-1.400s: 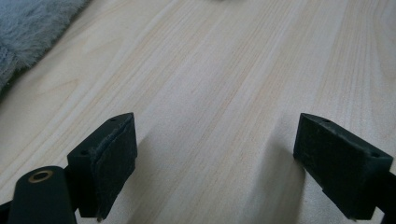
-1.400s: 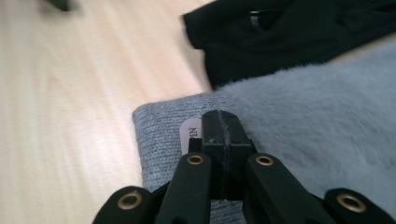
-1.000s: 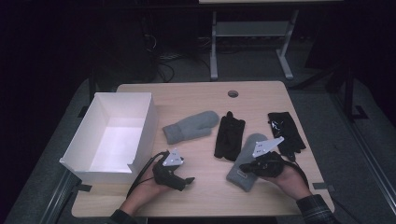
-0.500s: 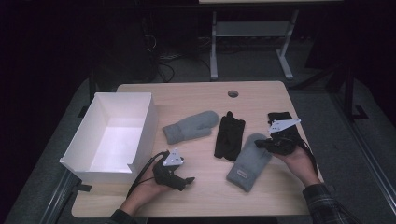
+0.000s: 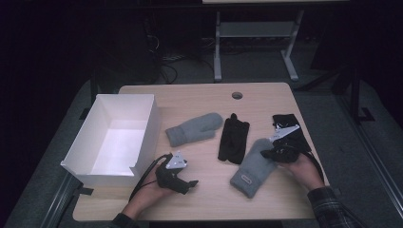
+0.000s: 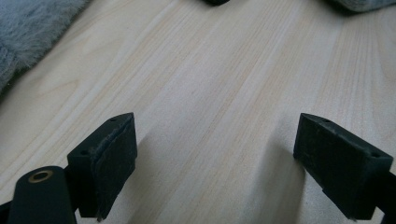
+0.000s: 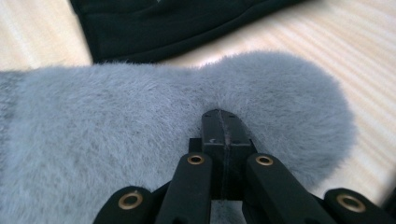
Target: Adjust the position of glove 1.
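**Right gripper shut over the near grey mitten, left gripper spread on bare wood**

Nearest the front edge of the tabletop [image 5: 204, 95], left of the middle, the left gripper [image 5: 190, 183] rests in a hand [image 5: 147, 194]; in the left gripper view its jaws stand wide apart with nothing but pale wood between them; a cable loops back from it toward the white box. Right of the middle, near the front right corner, a grey mitten [image 5: 253, 167] lies slantwise with its cuff and a small label toward the front edge; the right gripper [image 5: 264, 153], held by the right hand [image 5: 304, 172], sits at the mitten's far end; in the right gripper view its jaws are pressed together, tips down on the grey fleece [image 7: 140, 140], and whether any fabric is pinched between them I cannot tell. Just beyond that gripper, by the right edge, lies a black glove [image 5: 291, 133], partly under the gripper's grey plate. Toward the middle of the tabletop a second black glove [image 5: 233, 138] lies lengthwise, close beside the near mitten; left of it a second grey mitten [image 5: 195, 128] lies across, thumb toward the far edge. Along the left edge stands the open white box [image 5: 142, 137]; near the far edge sits a round cable hole [image 5: 236, 95].
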Motion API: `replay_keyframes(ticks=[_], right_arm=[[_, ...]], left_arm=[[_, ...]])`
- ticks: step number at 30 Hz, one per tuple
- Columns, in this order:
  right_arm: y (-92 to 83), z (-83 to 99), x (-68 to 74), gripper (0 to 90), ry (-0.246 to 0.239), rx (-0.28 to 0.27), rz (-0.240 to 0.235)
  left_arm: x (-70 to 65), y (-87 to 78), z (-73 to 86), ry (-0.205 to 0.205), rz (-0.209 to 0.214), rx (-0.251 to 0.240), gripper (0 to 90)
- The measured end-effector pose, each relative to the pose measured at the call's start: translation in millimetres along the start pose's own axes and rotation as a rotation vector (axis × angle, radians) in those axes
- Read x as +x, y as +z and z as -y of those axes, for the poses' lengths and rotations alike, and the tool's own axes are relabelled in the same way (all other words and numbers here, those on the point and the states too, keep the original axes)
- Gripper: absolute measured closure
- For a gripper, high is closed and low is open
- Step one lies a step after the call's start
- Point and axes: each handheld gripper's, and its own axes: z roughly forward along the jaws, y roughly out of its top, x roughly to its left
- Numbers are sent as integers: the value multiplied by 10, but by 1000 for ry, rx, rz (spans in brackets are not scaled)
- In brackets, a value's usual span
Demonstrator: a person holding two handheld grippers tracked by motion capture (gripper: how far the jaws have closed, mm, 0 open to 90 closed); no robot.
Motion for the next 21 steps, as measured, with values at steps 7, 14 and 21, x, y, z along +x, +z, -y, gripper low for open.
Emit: replay_keyframes(ticks=[7,14,21], right_arm=[[-96,50,197,900,-8,23,-25],[-48,-10,439,900,-62,40,-63],[-20,-15,437,900,-63,39,-72]], left_arm=[[-1,4,2,-1,-1,-5,128],[-26,-12,-31,-8,-10,33,129],[-155,-147,-194,-47,105,-7,626]])
